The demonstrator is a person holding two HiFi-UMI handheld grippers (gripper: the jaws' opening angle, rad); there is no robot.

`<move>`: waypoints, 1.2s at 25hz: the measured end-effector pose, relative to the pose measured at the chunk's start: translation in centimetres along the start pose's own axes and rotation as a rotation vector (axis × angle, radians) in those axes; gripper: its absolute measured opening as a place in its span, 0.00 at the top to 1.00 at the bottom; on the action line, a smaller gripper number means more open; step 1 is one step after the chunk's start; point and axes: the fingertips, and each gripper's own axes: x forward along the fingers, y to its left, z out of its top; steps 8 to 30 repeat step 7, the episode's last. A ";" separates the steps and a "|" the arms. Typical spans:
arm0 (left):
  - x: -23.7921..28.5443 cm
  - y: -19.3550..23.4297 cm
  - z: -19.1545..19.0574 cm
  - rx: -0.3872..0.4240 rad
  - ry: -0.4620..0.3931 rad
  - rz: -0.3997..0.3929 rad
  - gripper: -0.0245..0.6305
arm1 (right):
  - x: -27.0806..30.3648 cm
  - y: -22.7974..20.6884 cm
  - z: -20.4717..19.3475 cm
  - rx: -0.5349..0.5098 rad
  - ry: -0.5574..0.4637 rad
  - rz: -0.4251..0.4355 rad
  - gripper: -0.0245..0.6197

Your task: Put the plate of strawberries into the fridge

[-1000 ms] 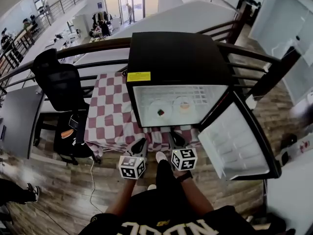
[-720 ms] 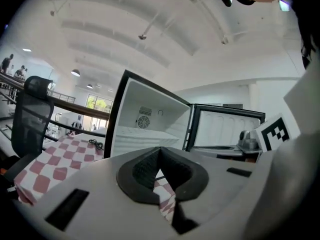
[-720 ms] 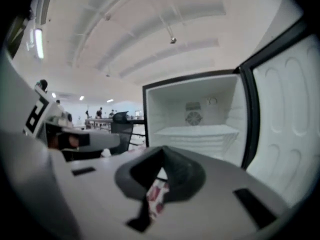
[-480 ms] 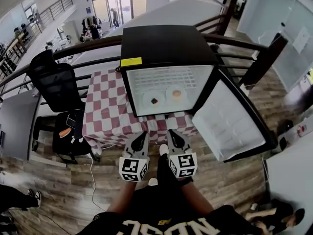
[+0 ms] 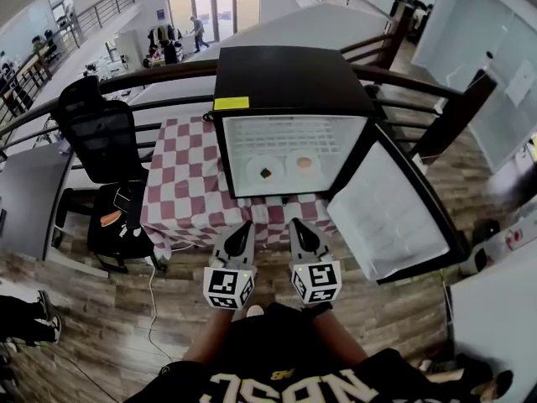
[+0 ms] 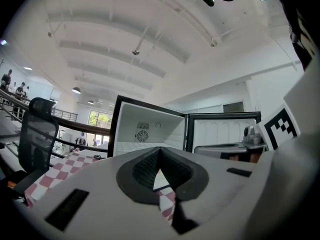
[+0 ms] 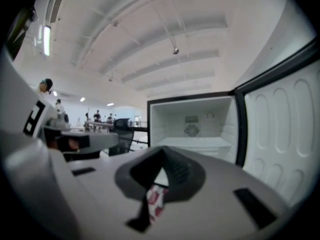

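Observation:
The black fridge stands on the checkered table with its door swung open to the right. On its white shelf lie two plates: the plate of strawberries on the left and a plate with something orange beside it. My left gripper and right gripper hover side by side below the fridge opening, over the table's front edge. Both are shut and hold nothing. The left gripper view shows the left gripper with its jaws together, pointing at the open fridge. The right gripper looks the same, facing the fridge.
The red and white checkered cloth covers the table left of the fridge. A black office chair stands further left. A dark railing runs behind the table. Wooden floor lies under me.
Both grippers have drawn back a little from the fridge opening towards my body. The two plates stay on the shelf inside.

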 end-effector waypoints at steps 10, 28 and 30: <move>1.0 0.7 -0.2 -0.087 0.048 0.060 0.93 | 1.1 0.1 2.3 -0.056 -0.004 0.062 0.93; 1.0 0.7 -0.2 -0.087 0.048 0.060 0.93 | 1.1 0.1 2.3 -0.056 -0.004 0.062 0.93; 1.0 0.7 -0.2 -0.087 0.048 0.060 0.93 | 1.1 0.1 2.3 -0.056 -0.004 0.062 0.93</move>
